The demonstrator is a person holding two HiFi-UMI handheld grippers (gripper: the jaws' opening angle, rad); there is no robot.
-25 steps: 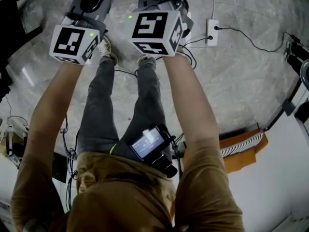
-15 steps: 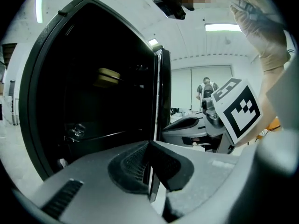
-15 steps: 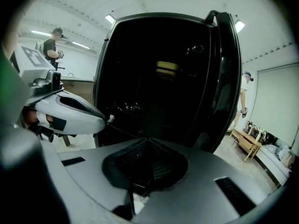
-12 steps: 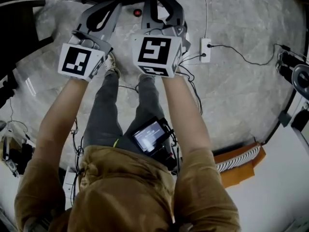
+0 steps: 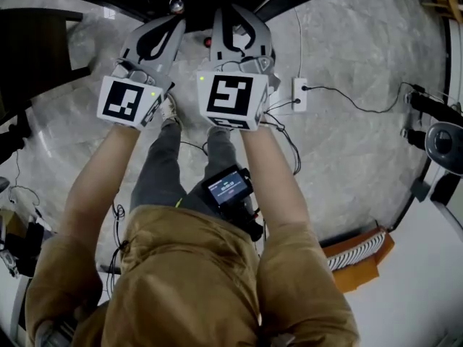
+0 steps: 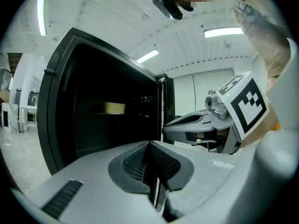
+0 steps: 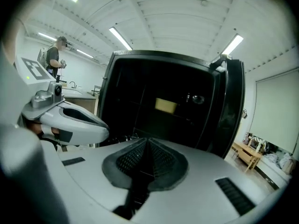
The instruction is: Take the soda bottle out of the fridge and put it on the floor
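In the head view the person stands on a pale grey marbled floor point(image 5: 362, 143), both forearms stretched forward. The left gripper point(image 5: 168, 26) and the right gripper point(image 5: 236, 19), each grey with a black-and-white marker cube, sit side by side just beyond the feet, near each other but apart. They point toward a dark mass at the far edge. A white wall-socket block point(image 5: 299, 94) with black cables lies on the floor to the right, and a small lit-screen device point(image 5: 228, 188) hangs at the person's waist.

The left gripper view looks along clenched jaws, the ribbed pads meeting with nothing between them. Past them stands a tall black fridge point(image 6: 93, 78) with its door open. Its inside is dark, and a tan flat box point(image 6: 114, 108) sits on a shelf. The right gripper shows just to the right.

The right gripper view also shows the jaws pressed together and empty, aimed at the same black opening.

The soda bottle cannot be made out in that dark interior; nothing on the floor looks like it. Both tools appear to be held level and facing the shelves, lined up for a reach in. Whichever one takes the bottle must first spread its jaws.
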